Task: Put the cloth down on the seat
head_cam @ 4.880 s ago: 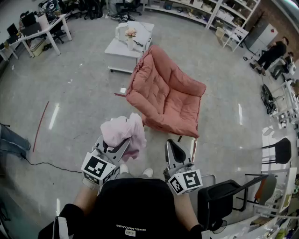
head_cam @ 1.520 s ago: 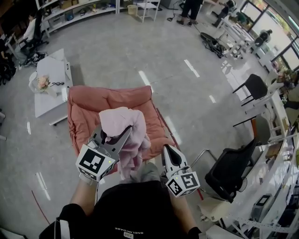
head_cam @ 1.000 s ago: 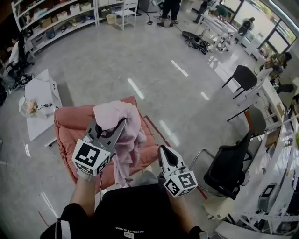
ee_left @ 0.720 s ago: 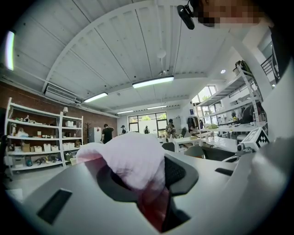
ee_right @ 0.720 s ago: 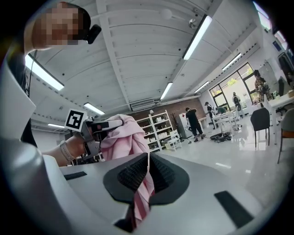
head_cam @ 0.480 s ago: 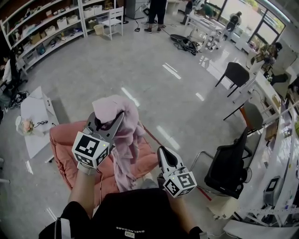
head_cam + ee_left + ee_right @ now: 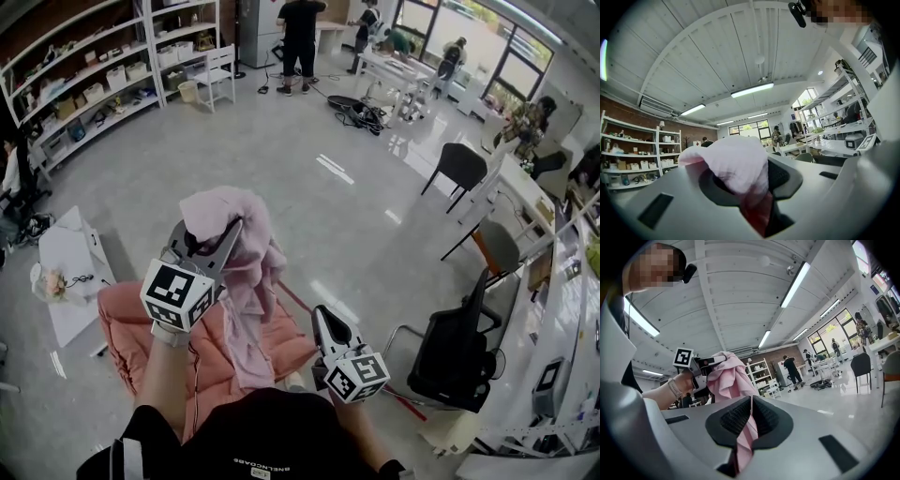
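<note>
A pink cloth (image 7: 246, 281) hangs in loose folds from my left gripper (image 7: 208, 236), which is raised and shut on the cloth's bunched top. In the left gripper view the cloth (image 7: 733, 164) bulges out over the pads of that gripper (image 7: 752, 187). The seat, a salmon cushioned chair (image 7: 131, 323), lies low at the left, partly hidden by my left arm and the cloth. My right gripper (image 7: 321, 317) is lower and to the right, apart from the cloth, jaws together. In the right gripper view only a pink sliver shows through the slit of that gripper (image 7: 750, 420).
A black office chair (image 7: 450, 347) stands at the right. A white table (image 7: 67, 272) with flowers is at the left. Shelving (image 7: 112, 75) lines the back wall, and people stand by desks (image 7: 412, 66) further back. Cables (image 7: 352, 108) lie on the grey floor.
My left gripper has lifted the cloth higher. The view has swung, so the chair now sits lower and further left, and more of the room's back shows. The right gripper shifted slightly.
</note>
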